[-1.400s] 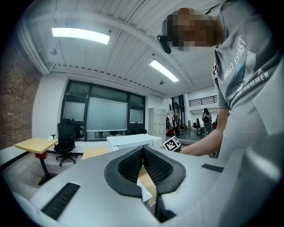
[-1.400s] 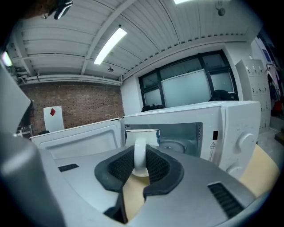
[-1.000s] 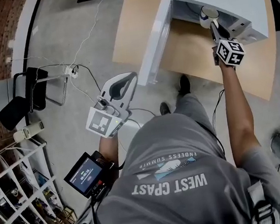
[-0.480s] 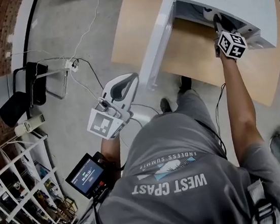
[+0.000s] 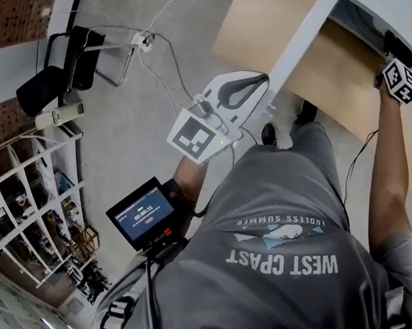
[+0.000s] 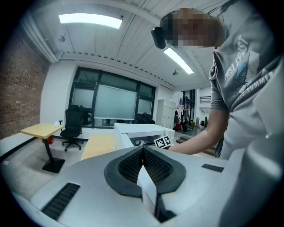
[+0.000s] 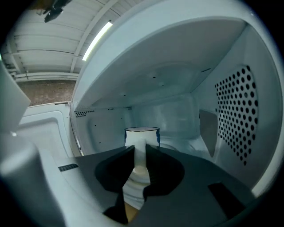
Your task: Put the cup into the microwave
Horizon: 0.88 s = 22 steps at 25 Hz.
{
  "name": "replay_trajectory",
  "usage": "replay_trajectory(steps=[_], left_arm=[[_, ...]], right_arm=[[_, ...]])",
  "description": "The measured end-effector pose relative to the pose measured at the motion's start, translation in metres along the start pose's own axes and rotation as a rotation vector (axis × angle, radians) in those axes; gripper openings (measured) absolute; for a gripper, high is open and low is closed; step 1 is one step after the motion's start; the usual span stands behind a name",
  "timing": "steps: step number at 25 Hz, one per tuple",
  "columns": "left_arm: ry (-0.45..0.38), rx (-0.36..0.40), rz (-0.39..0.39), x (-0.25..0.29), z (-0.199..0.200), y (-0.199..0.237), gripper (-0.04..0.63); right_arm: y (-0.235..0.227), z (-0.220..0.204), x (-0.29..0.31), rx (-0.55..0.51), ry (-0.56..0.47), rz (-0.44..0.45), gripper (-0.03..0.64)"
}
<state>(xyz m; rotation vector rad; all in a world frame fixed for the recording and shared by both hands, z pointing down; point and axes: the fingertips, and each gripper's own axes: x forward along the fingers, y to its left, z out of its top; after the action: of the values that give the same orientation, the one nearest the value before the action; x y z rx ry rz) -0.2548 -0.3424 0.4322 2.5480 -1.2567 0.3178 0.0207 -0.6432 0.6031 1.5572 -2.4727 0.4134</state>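
Your right tool carried the cup from the mouth of the microwave deep into its cavity, centre frame, still clamped on the handle; only release remained. Your left tool stayed shut, empty.

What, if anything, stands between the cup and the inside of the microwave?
Nothing visible does. The door is swung wide open. The cup is already inside the microwave, with only bare white walls around it. The right gripper holds it by the handle.
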Motion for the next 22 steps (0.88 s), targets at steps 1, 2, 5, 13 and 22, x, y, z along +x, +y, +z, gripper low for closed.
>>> replay_trajectory(steps=[1, 2, 5, 13, 22], left_arm=[[-0.014, -0.011, 0.006, -0.006, 0.004, 0.000, 0.020], [-0.027, -0.021, 0.014, -0.011, 0.007, 0.000, 0.020], [-0.075, -0.017, 0.018, -0.021, 0.014, 0.005, 0.020], [-0.100, -0.023, 0.027, -0.027, 0.012, 0.006, 0.020], [-0.111, -0.016, 0.026, -0.033, 0.005, 0.002, 0.020]], right_arm=[[0.006, 0.000, 0.000, -0.014, -0.001, 0.004, 0.071], [0.014, 0.000, 0.002, -0.028, 0.000, 0.012, 0.071], [0.032, 0.006, 0.007, -0.080, -0.002, 0.024, 0.071], [0.031, 0.002, 0.016, -0.146, 0.018, 0.006, 0.071], [0.022, -0.013, 0.011, -0.114, 0.058, -0.043, 0.133]])
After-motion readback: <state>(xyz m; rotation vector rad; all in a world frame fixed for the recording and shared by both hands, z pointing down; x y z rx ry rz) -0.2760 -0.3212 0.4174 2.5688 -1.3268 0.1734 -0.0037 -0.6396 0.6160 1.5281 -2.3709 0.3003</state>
